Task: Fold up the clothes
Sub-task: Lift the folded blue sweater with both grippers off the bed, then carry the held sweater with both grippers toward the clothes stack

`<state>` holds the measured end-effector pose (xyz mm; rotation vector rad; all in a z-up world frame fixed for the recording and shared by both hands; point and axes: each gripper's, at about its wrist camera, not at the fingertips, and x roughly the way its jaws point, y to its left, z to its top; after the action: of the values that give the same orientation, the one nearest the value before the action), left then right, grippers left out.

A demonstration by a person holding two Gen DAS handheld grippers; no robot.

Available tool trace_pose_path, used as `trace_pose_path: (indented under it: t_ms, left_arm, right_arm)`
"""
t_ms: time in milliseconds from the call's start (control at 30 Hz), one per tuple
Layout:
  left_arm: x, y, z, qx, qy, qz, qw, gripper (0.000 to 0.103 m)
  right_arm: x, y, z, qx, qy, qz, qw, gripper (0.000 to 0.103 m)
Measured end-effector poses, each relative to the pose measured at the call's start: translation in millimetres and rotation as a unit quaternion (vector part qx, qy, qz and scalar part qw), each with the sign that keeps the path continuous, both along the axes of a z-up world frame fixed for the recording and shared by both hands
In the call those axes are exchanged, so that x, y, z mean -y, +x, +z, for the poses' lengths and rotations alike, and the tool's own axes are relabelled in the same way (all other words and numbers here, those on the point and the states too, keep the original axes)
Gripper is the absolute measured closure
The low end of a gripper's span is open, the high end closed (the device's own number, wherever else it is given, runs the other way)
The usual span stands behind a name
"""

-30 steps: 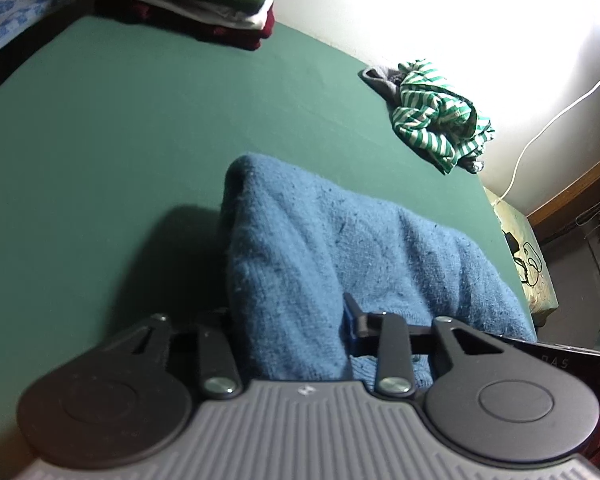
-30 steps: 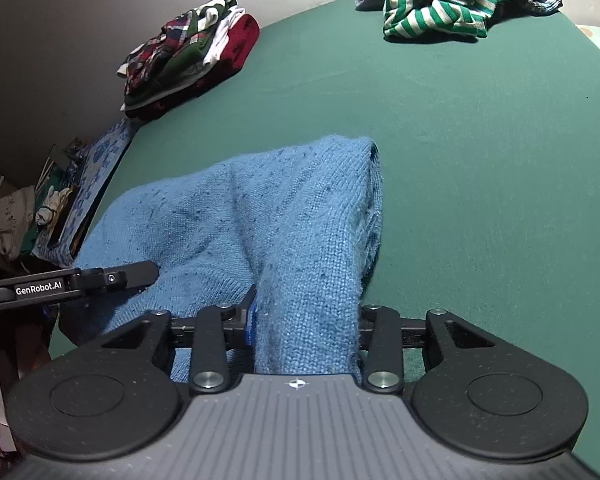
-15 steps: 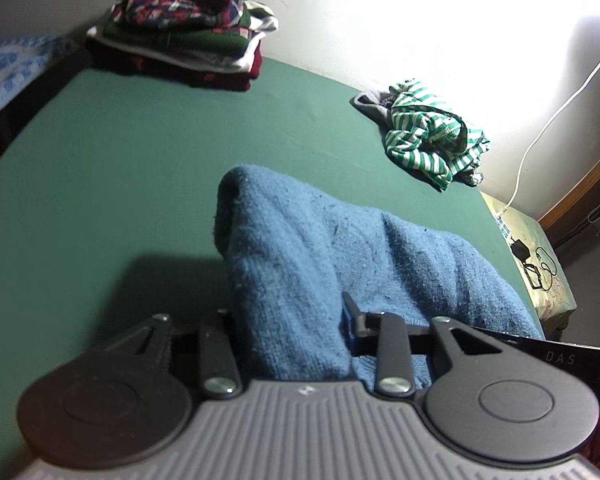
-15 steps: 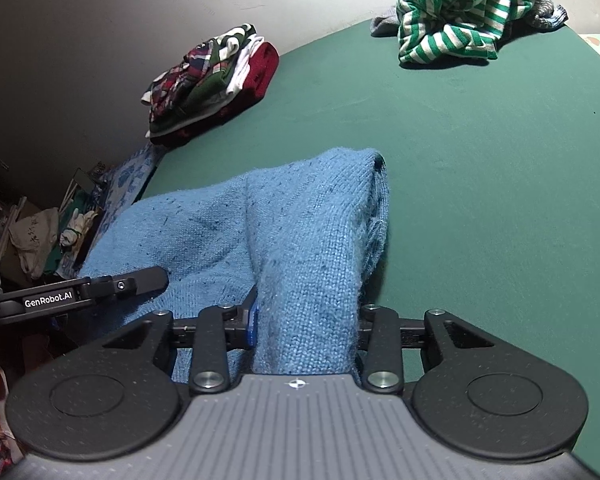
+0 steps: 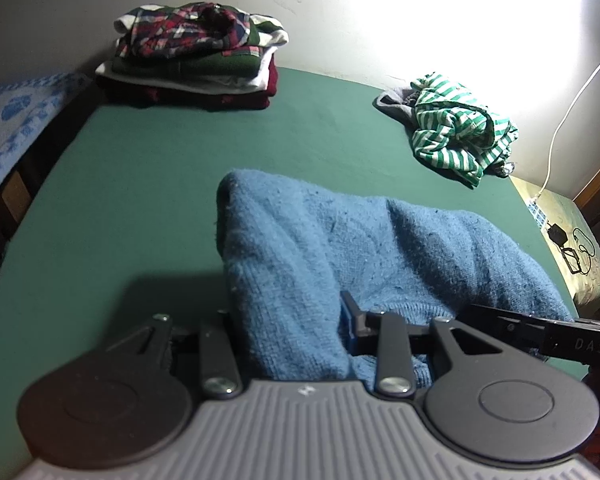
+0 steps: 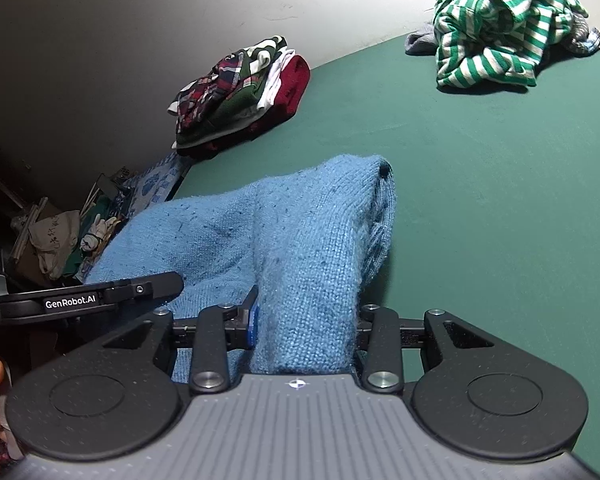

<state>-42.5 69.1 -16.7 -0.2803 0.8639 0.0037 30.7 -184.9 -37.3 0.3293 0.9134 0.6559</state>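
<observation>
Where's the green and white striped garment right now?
The crumpled green and white striped garment lies at the far right of the green table, against the wall, apart from the stack of folded clothes at far left.

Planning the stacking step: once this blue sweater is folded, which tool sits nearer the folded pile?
Left, probably. Both tools grip the blue sweater; the folded pile lies on the left tool's side, the right tool nearer the striped heap.

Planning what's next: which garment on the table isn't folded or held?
The striped shirt: it lies crumpled at the far right edge. The folded stack sits far left, and the blue sweater hangs from both grippers.
</observation>
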Motion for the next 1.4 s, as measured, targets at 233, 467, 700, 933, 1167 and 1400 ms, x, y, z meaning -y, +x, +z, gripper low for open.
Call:
trace_pose_path:
  t_ms: [233, 467, 700, 933, 1167, 1400]
  left_arm:
    - [-22, 15, 12, 0.001, 0.016, -0.020, 0.9997, 0.069]
    - [-60, 30, 28, 0.008, 0.032, -0.052, 0.9981, 0.069]
    - [-94, 45, 38, 0.017, 0.041, -0.073, 0.9963, 0.069]
    - [-121, 62, 45, 0.020, 0.037, -0.078, 0.9961, 0.068]
    - [-146, 90, 62, 0.021, 0.047, -0.059, 0.9969, 0.068]
    - [-164, 121, 90, 0.033, 0.073, -0.042, 0.9959, 0.068]
  right_arm:
    - [-22, 1, 12, 0.014, -0.002, -0.019, 1.000, 0.065]
    - [-59, -2, 24, 0.017, 0.005, -0.062, 0.998, 0.065]
    - [-96, 0, 38, 0.020, 0.004, -0.093, 0.995, 0.065]
    - [-121, 10, 49, 0.025, -0.002, -0.101, 0.995, 0.065]
    - [-142, 45, 64, 0.016, 0.009, -0.075, 0.997, 0.065]
    - [-162, 87, 87, 0.027, 0.018, -0.044, 0.998, 0.065]
